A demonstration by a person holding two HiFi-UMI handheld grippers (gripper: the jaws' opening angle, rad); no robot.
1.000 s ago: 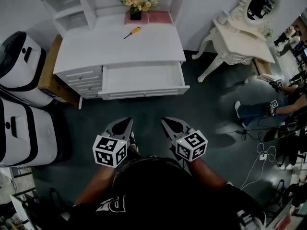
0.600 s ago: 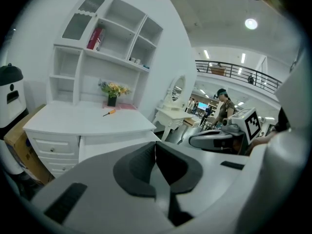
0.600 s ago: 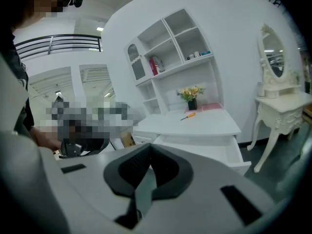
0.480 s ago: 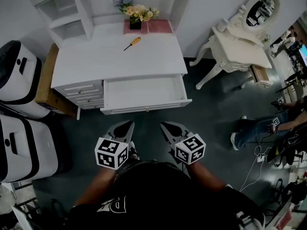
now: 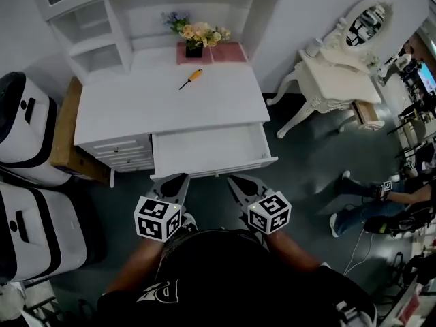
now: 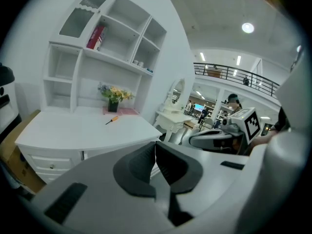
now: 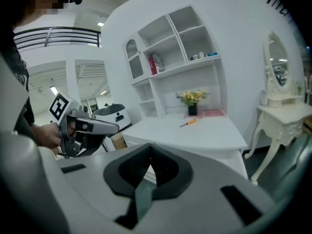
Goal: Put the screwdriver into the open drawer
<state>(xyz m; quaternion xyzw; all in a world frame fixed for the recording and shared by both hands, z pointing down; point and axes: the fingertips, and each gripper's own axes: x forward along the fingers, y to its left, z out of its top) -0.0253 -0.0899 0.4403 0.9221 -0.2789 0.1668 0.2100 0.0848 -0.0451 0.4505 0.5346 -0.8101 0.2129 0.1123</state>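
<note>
Now both clenched, pads together with nothing between them. Left claw (image 5: 177, 179) and right claw (image 5: 240, 180) side by side, tips at the front edge of the open drawer (image 5: 211, 150), not touching it as far as visible. Screwdriver (image 5: 190, 79), orange handle, flat on the white worktop (image 5: 136, 104), well ahead of both claws, past the drawer, toward the back. Farther ahead still, flower pot (image 5: 195, 34) beside a pink mat (image 5: 228, 52), under the white shelving (image 5: 102, 19).
</note>
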